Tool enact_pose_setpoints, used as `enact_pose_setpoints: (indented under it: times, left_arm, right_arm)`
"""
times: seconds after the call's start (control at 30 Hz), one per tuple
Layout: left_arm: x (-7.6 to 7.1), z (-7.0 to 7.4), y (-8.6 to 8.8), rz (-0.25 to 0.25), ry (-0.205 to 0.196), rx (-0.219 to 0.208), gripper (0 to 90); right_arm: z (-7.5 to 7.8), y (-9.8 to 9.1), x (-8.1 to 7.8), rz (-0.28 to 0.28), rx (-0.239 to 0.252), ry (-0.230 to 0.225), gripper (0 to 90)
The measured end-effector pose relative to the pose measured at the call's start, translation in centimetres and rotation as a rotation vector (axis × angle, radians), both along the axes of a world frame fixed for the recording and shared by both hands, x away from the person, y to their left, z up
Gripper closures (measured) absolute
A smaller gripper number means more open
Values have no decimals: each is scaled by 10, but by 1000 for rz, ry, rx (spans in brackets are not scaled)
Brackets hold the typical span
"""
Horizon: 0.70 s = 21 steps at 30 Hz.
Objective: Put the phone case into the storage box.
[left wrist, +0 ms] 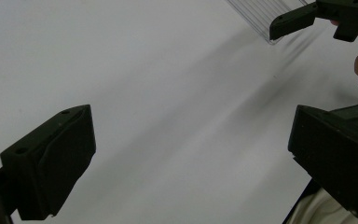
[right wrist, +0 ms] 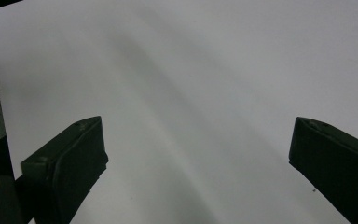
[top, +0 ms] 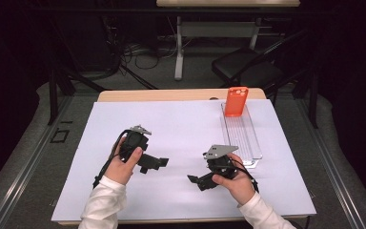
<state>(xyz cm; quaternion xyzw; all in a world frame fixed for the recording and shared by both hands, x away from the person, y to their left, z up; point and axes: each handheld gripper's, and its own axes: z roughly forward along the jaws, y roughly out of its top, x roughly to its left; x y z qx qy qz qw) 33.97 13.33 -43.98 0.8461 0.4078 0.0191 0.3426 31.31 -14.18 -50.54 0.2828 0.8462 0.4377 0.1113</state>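
Orange case upright at far end of clear tray; L gripper & R gripper jaws spread, empty.

Both grippers wide apart, empty

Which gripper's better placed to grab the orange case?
Right. The right gripper sits beside the clear tray where the orange case stands; the left gripper is farther away. Both are open and empty.

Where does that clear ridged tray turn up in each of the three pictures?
High view: the tray lies at the right of the white sheet, an orange case standing at its far end.
Left gripper view: its corner at the top edge.
Right gripper view: not in it.
Shared landmark: the white sheet.
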Motion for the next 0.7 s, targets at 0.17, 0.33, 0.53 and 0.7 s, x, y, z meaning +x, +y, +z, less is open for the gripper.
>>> enact_pose_setpoints:
  times: [0.17, 0.33, 0.53, 0.7]
  left_arm:
    - [0, 0, -1, -1, 1, -1, 12]
    - [0, 0, -1, 0, 2, -1, 12]
    - [0, 0, -1, 0, 0, 0, 12]
    - [0, 0, -1, -3, 2, -1, 12]
  right_arm:
    - [-3, 1, -1, 8, 4, 9, 34]
    - [-6, 3, -2, 17, 3, 8, 35]
    - [-8, 3, -3, 17, 1, 10, 35]
    - [-8, 3, -2, 17, -2, 7, 35]
